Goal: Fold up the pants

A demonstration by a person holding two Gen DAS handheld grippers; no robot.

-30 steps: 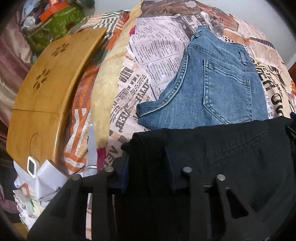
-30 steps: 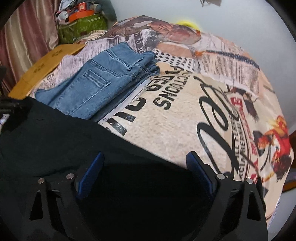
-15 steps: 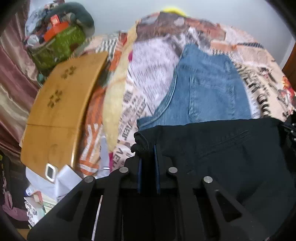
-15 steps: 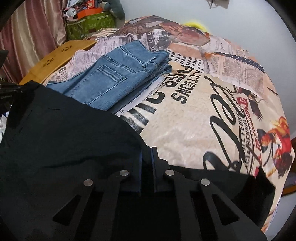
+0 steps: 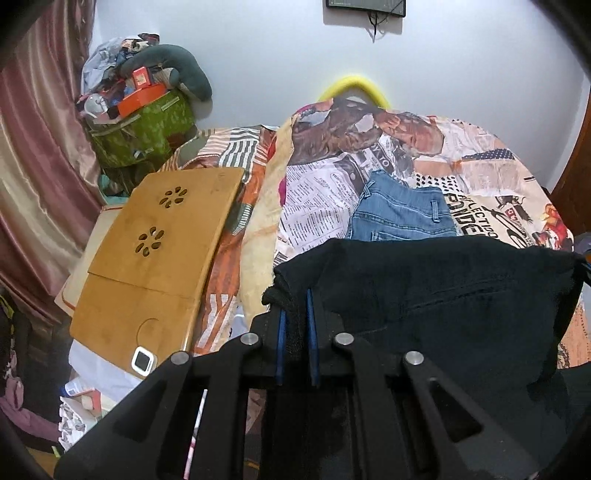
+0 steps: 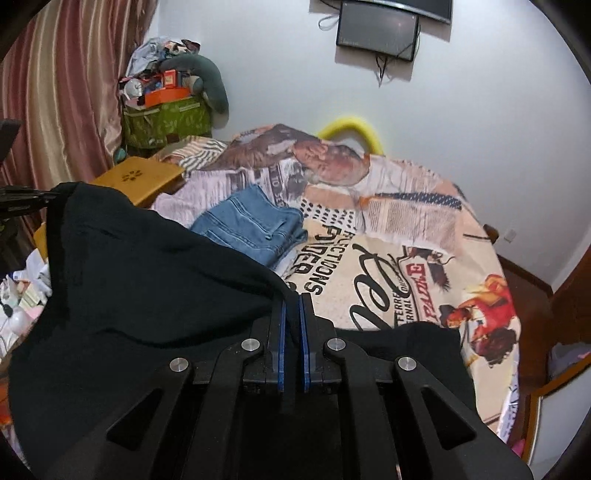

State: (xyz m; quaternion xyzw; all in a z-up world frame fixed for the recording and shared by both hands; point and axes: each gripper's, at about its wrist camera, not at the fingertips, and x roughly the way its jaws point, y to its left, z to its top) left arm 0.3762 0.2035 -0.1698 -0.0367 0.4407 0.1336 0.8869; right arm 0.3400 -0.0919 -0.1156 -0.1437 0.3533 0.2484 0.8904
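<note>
Black pants point(image 5: 436, 291) hang stretched between my two grippers above the bed; they also show in the right wrist view point(image 6: 147, 280). My left gripper point(image 5: 294, 295) is shut on the pants' left edge, with cloth pinched between its blue pads. My right gripper point(image 6: 291, 297) is shut on the right edge of the pants. Folded blue jeans point(image 5: 400, 214) lie on the bed beyond the black pants; they also show in the right wrist view point(image 6: 251, 225).
The bed has a newspaper-print sheet point(image 6: 388, 266). A wooden lap table point(image 5: 159, 251) lies at the bed's left side. A green bag piled with clutter point(image 5: 144, 125) stands in the corner by pink curtains point(image 6: 55, 92). A wall screen point(image 6: 376, 31) hangs above.
Both grippers closed on the black pants and lifted them off the bed. The views tilted up, so the wall and corner now show.
</note>
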